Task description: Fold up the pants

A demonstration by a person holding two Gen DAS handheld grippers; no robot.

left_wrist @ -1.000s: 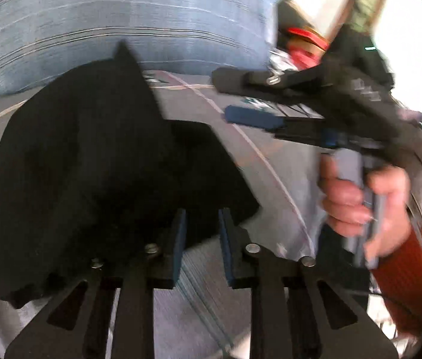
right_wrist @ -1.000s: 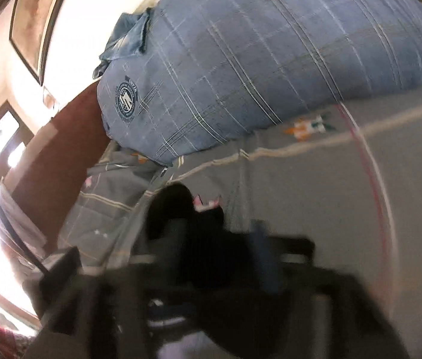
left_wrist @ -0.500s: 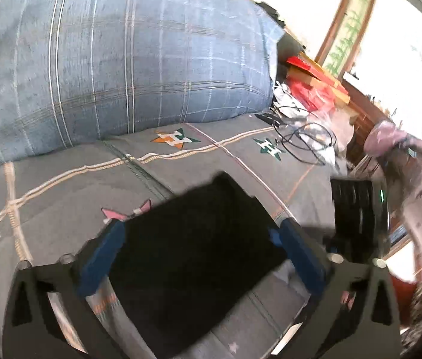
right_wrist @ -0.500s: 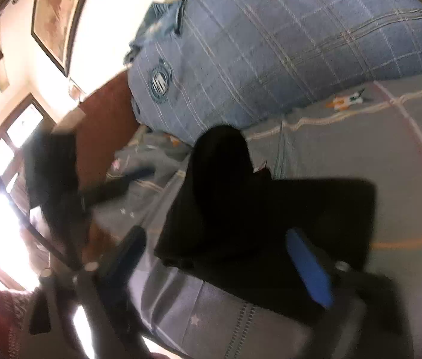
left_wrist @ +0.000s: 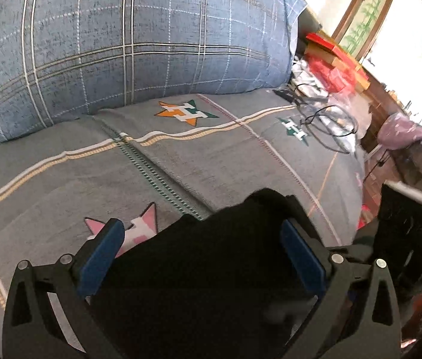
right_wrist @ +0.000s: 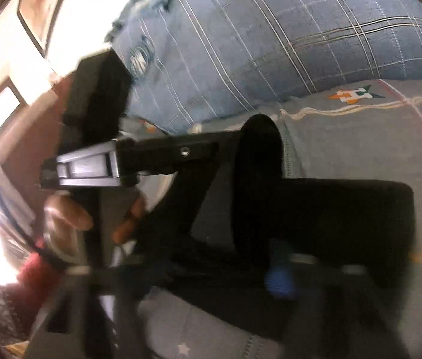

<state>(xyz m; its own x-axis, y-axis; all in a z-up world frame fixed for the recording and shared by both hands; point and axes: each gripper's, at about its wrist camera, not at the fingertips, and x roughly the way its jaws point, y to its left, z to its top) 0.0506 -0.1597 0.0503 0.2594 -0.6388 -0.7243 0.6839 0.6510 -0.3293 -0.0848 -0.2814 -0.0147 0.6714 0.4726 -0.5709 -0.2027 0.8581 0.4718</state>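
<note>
The black pants (left_wrist: pixel 211 269) lie folded into a compact bundle on the grey bed cover (left_wrist: pixel 181 161). My left gripper (left_wrist: pixel 202 251) is open, its blue-padded fingers (left_wrist: pixel 100 257) wide apart on either side of the bundle, holding nothing. In the right wrist view the pants (right_wrist: pixel 345 218) lie ahead as a dark rectangle with a raised fold at the left. My right gripper (right_wrist: pixel 279 278) is blurred and dark; one blue pad shows, and its state is unclear. The left gripper's body (right_wrist: pixel 139 155) and the hand holding it cross that view.
A large blue plaid pillow (left_wrist: pixel 121 45) fills the back of the bed. Black cables (left_wrist: pixel 324 119) and red boxes (left_wrist: pixel 333 53) lie at the right edge. A dark device (left_wrist: pixel 405 233) stands at the right. A wooden headboard (right_wrist: pixel 16 137) is at the left.
My left gripper has let go of the pants and opened wide, then drawn closer to the bundle. The right gripper has swung so that the left gripper now crosses its view.
</note>
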